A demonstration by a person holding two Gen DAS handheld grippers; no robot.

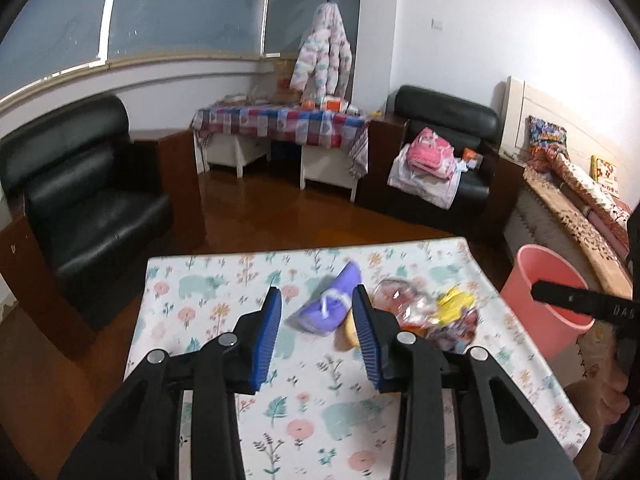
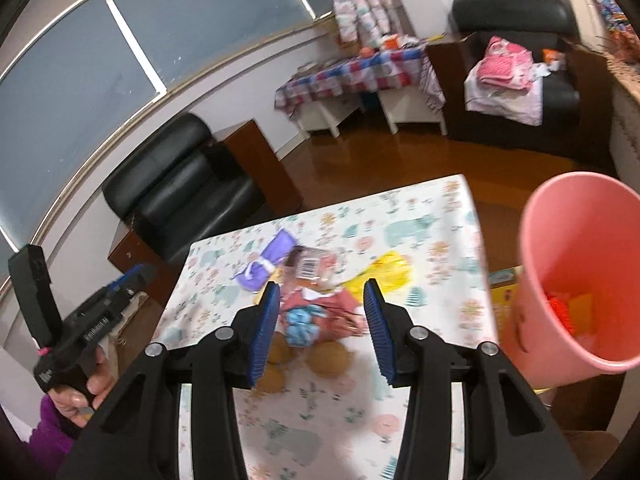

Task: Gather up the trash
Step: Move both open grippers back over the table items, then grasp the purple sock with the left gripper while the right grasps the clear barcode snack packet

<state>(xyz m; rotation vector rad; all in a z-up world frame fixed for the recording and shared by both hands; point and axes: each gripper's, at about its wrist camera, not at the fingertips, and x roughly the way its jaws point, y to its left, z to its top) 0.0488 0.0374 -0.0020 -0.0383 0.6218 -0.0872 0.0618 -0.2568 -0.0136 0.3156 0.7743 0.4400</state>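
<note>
Both grippers held above the table [image 1: 224, 280] w/ floral cloth. Left gripper [image 1: 316, 332] jaws spread, nothing between them; right gripper [image 2: 320, 328] likewise spread & empty. Trash sits mid-table: purple wrapper [image 1: 326, 304], clear plastic bag [image 1: 404, 304], yellow wrapper [image 2: 384, 274], reddish packet [image 2: 320, 312]. Pink bucket [image 2: 576, 248] just off table's right edge, w/ orange scraps [image 2: 560, 312] inside.

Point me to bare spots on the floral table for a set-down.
Free: the near table strip in front of both open hand-held grippers, and the left side beside the purple wrapper. Crowded: the middle-right, where the clear plastic packet, yellow wrapper and brown round items cluster near the pink bin.
</note>
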